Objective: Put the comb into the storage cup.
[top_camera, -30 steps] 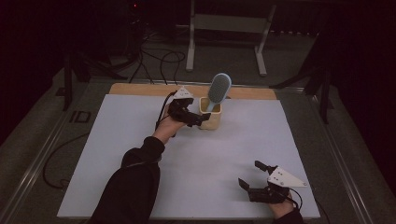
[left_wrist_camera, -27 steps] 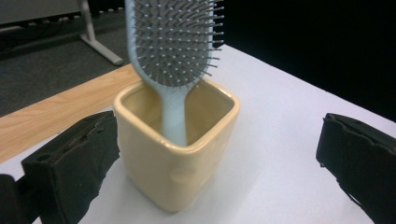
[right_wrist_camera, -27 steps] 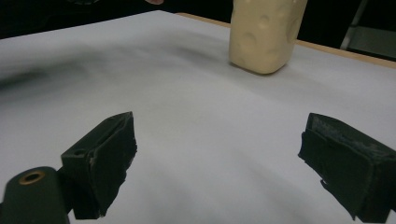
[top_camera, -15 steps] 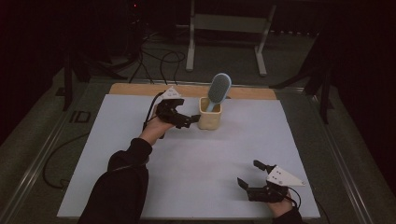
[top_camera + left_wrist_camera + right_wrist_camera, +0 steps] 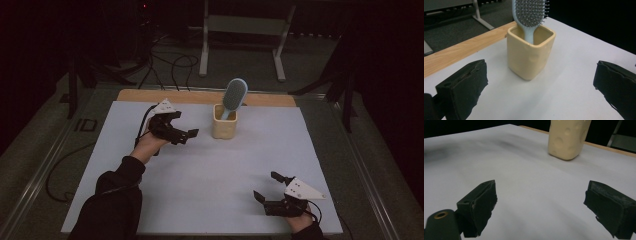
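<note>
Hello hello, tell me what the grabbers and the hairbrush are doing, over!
Left gripper open, left of cup. Right gripper open, near table edge. Hairbrush stands handle-down in cup. Nothing between.

The table [image 5: 200, 190] has a plain white top with a light wood-grain strip along its far edge. The square cup [image 5: 530, 53] is pale cream-yellow, glossy and unpatterned. The hairbrush [image 5: 530, 15] standing in it is light blue with a grey bristle pad. Both grippers, left gripper [image 5: 184, 134] and right gripper [image 5: 267, 186], are black, each topped by a pale grey three-cornered plate. The person's sleeve [image 5: 112, 200] is black.
</note>
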Demonstrator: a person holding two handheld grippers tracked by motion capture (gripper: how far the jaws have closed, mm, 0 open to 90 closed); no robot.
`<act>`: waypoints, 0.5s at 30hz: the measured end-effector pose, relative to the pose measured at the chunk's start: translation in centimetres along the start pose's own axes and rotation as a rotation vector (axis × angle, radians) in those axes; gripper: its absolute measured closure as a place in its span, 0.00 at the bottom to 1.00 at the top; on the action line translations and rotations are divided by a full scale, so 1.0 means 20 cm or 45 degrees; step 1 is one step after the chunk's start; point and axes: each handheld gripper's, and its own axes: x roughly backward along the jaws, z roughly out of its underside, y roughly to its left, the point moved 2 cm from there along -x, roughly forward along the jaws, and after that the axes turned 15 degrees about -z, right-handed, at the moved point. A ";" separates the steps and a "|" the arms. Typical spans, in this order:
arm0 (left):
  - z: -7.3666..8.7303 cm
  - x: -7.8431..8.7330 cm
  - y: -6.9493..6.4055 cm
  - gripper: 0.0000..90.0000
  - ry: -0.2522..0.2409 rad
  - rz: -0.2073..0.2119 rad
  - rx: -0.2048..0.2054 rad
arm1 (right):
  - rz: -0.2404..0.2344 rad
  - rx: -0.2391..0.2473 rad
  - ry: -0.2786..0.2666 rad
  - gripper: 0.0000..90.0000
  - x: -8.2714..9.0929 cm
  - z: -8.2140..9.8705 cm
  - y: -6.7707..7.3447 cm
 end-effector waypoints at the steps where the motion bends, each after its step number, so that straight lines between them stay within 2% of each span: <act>1: 0.01 0.03 0.01 0.00 0.000 -0.004 -0.005 | 0.001 0.004 -0.001 0.11 0.00 0.00 0.00; 3: 0.03 0.05 0.02 0.00 0.006 -0.017 -0.022 | 0.001 0.006 -0.002 0.11 0.00 0.00 0.00; 5: 0.03 0.06 0.03 0.00 0.006 -0.013 -0.013 | -0.001 0.001 0.000 0.11 0.00 0.00 0.00; 11: 0.09 0.15 0.06 0.00 0.011 -0.056 -0.031 | -0.003 0.004 0.004 0.11 -0.01 0.00 0.00; 15: 0.13 0.20 0.07 0.00 0.018 -0.063 -0.028 | -0.004 0.007 0.002 0.11 -0.01 0.00 0.00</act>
